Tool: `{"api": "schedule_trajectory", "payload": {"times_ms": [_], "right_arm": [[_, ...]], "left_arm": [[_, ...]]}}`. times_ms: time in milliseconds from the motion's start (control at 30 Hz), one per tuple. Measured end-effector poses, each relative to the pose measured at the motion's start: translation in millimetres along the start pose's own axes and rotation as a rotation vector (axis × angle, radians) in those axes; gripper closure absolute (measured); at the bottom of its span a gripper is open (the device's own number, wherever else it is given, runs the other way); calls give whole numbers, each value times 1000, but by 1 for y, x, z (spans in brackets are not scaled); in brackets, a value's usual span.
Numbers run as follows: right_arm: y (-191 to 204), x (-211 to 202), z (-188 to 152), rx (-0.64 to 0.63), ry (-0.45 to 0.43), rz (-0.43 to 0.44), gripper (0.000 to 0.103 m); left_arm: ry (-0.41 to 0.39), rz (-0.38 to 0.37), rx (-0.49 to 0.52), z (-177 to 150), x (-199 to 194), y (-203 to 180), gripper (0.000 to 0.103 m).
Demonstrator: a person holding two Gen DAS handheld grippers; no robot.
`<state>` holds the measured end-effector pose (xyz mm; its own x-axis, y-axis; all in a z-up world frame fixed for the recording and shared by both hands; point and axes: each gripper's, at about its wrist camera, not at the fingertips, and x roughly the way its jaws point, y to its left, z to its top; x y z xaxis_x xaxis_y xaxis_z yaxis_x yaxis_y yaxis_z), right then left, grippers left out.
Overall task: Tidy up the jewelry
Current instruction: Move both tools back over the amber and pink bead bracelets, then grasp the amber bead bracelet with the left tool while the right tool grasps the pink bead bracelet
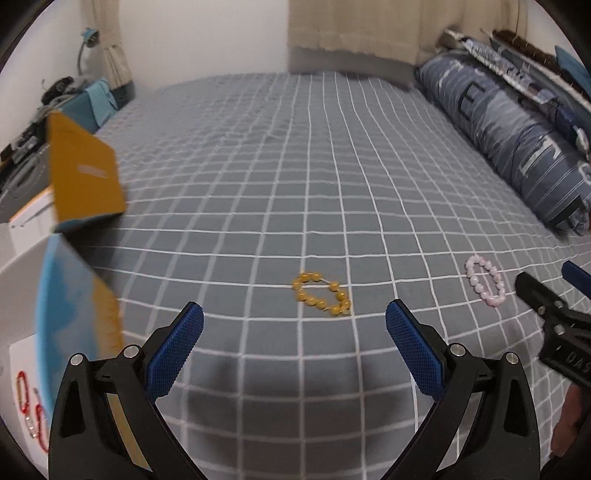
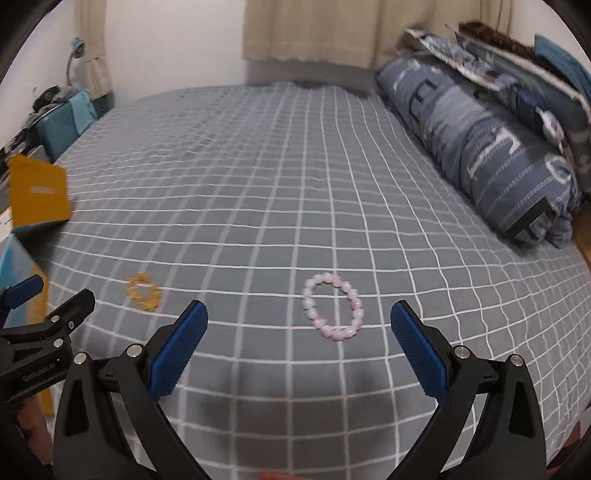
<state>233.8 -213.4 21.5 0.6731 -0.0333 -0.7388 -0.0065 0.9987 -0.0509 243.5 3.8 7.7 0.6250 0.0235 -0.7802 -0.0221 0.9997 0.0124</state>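
A yellow bead bracelet (image 1: 320, 298) lies on the grey checked bed sheet (image 1: 295, 166), just ahead of my open, empty left gripper (image 1: 294, 318). A pink bead bracelet (image 1: 484, 280) lies to its right. In the right wrist view the pink bracelet (image 2: 334, 310) lies just ahead of my open, empty right gripper (image 2: 299, 318), and the yellow bracelet (image 2: 144, 291) lies to the left. A red bead bracelet (image 1: 31, 413) lies on a white surface inside an open box (image 1: 62, 317) at the far left. The right gripper's fingers (image 1: 546, 295) show at the right edge of the left view.
The box's orange lid (image 1: 85, 173) stands open at the bed's left edge. A blue striped pillow (image 1: 517, 136) and stacked bedding lie along the right side. A cluttered table with a teal box (image 1: 88, 103) stands at the back left. Curtains (image 1: 369, 26) hang behind.
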Motion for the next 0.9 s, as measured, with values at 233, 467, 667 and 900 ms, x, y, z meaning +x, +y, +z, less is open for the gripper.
{"api": "schedule_trajectory", "payload": {"times_ms": [233,467,667,900], "right_arm": [[-34,55,1,49,69,25,8],[-45,97,3,58,114,38,8],[-43,119,3,68,140,41,8],[-38,131,-2,62,166,30,21]], "left_arm": [[55,-19,-34,3,50,-11,6],[73,-1,-33,15,83,-18,6],[109,8,-33,13,103,-18,7],[112,12,-27,12,110,-15,26]]}}
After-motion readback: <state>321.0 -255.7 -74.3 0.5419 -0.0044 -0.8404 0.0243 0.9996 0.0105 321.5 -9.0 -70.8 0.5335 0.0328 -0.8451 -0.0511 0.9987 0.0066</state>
